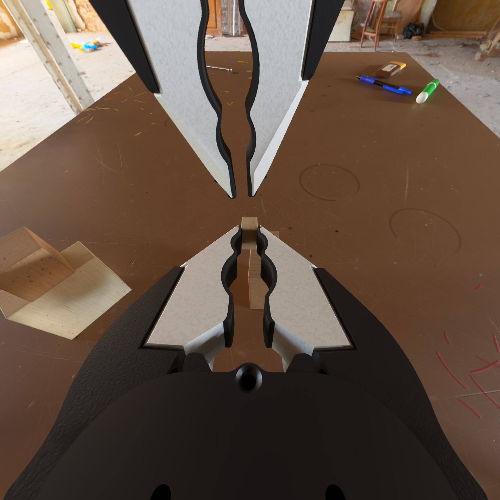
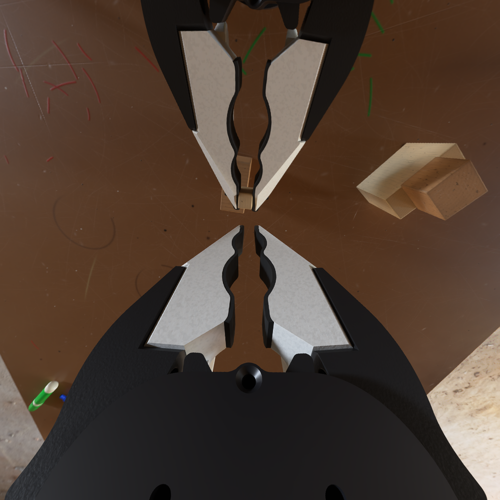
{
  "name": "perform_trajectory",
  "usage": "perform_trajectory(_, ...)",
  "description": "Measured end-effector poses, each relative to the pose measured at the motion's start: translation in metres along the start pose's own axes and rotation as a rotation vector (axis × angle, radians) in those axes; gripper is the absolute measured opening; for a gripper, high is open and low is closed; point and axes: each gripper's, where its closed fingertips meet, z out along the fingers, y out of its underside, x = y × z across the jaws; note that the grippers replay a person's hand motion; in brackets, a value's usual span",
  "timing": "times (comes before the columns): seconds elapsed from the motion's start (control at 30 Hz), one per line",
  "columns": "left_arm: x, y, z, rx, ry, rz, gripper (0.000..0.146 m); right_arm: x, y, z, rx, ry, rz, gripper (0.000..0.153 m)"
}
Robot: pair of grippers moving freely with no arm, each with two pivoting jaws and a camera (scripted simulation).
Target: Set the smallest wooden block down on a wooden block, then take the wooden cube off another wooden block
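Left wrist view: the left gripper (image 1: 249, 230) is clamped on the smallest wooden block (image 1: 249, 232), a pale little cuboid pinched right at the tips of the wavy black rubber pads (image 1: 236, 243), with white speckled plates behind them. It's held up over a slim, light wooden slab (image 1: 255, 281) lying on the table (image 1: 351, 270); can't tell whether the two touch.

The right gripper (image 2: 249, 230) faces it nose to nose, jaws nearly together with only a thin gap and nothing between them, hovering just beside the held block.

Off to one side, well apart, the wooden cube (image 2: 446, 186), darker and speckled, sits tilted on a bigger pale block (image 2: 392, 178) with fine straight grain.

The table is smooth brown board, scratched up, with red scribbles (image 2: 62, 81) and faint ring marks. Near the far edge are a glossy blue pen (image 1: 384, 84), a green-and-white marker (image 1: 427, 91) and a small brown bar with a yellow end (image 1: 389, 69).
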Motion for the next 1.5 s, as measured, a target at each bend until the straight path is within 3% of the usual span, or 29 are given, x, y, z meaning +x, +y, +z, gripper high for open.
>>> perform_trajectory(0.67, -0.0028, 0.0005, -0.0008, 0.026, 0.02, -0.057, 0.009, 0.0049, 0.0006, -0.001, 0.433, -0.034, 0.214, 0.008)
perform_trajectory(0.97, -0.0044, 0.0006, -0.0017, 0.037, 0.027, -0.082, 0.009, 0.0091, 0.002, -0.0016, 0.829, -0.085, 0.429, 0.008)
perform_trajectory(1.5, -0.006, 0.0009, -0.0029, 0.043, 0.03, -0.102, 0.009, 0.0064, 0.0072, 0.0013, 0.768, 0.022, 0.311, 0.008)
